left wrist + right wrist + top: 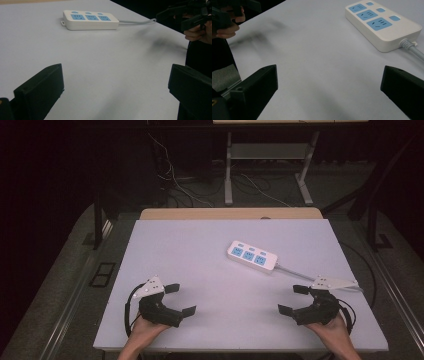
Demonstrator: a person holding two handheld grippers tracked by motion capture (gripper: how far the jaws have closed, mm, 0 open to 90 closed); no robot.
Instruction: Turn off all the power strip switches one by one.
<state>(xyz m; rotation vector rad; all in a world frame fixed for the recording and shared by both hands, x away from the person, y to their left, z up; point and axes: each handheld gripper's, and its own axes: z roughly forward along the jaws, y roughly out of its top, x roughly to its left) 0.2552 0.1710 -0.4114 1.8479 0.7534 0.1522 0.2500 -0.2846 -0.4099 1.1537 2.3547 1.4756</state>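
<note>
Two black jaws rise from the bottom of the left gripper view, set wide apart with only bare table between them. The same shows in the right gripper view: its two black jaws stand wide, nothing held. From the high view, the left gripper (180,299) sits near the front left of the white table (200,250), held in a hand (145,330) that comes in from the bottom edge. The right gripper (294,299) sits near the front right, held in the other hand (331,327). The two grippers point inward, toward each other, and are well apart. Each carries a grey three-cornered plate on top.

Beyond them, right of the middle of the table, lies a white power strip (252,256) with three blue sockets, flat and set at a slant. Its grey cable (295,270) runs off toward the right edge, passing just beyond the right gripper. Neither gripper touches the strip. Behind the table, the floor is dark, with loose wires and table legs.
</note>
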